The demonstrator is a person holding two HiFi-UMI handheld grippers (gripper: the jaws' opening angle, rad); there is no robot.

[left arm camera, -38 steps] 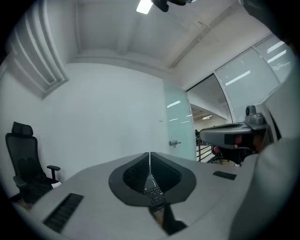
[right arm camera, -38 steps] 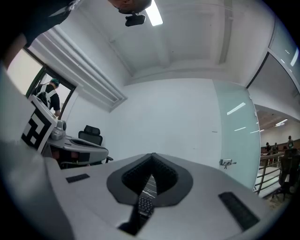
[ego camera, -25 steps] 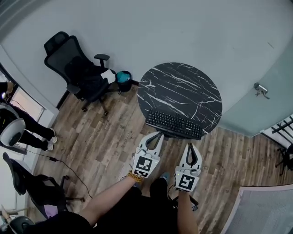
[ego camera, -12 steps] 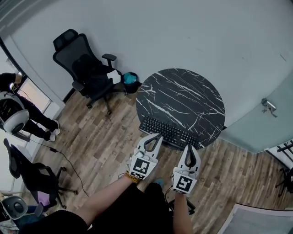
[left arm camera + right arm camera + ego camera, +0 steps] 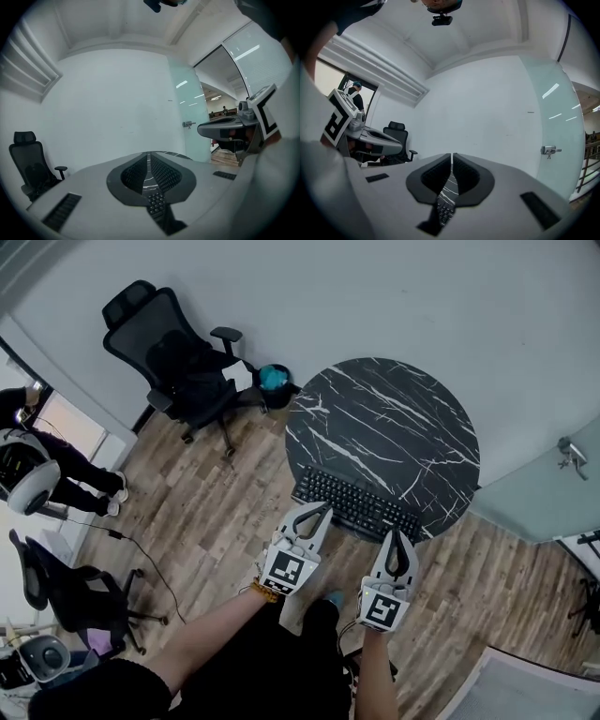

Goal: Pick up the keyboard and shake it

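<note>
A black keyboard (image 5: 359, 505) lies along the near edge of a round black marble table (image 5: 394, 418). My left gripper (image 5: 318, 509) hovers just short of the keyboard's left part, jaws shut and empty. My right gripper (image 5: 398, 536) hangs by the keyboard's right end, also shut with nothing in it. In the left gripper view the keyboard (image 5: 157, 203) shows through the slit below the closed jaws of the left gripper (image 5: 149, 154). In the right gripper view keys of the keyboard (image 5: 444, 212) and the table's marble show under the closed right gripper (image 5: 452, 155).
A black office chair (image 5: 178, 362) and a teal-lined bin (image 5: 273, 381) stand left of the table by the white wall. A person (image 5: 37, 465) stands at the far left. Another chair (image 5: 66, 601) and a floor cable sit lower left. A glass door with handle (image 5: 570, 451) is on the right.
The head view has shifted, so the table and keyboard sit slightly further right and up. Both grippers have stayed shut and kept close to the keyboard's near edge.
</note>
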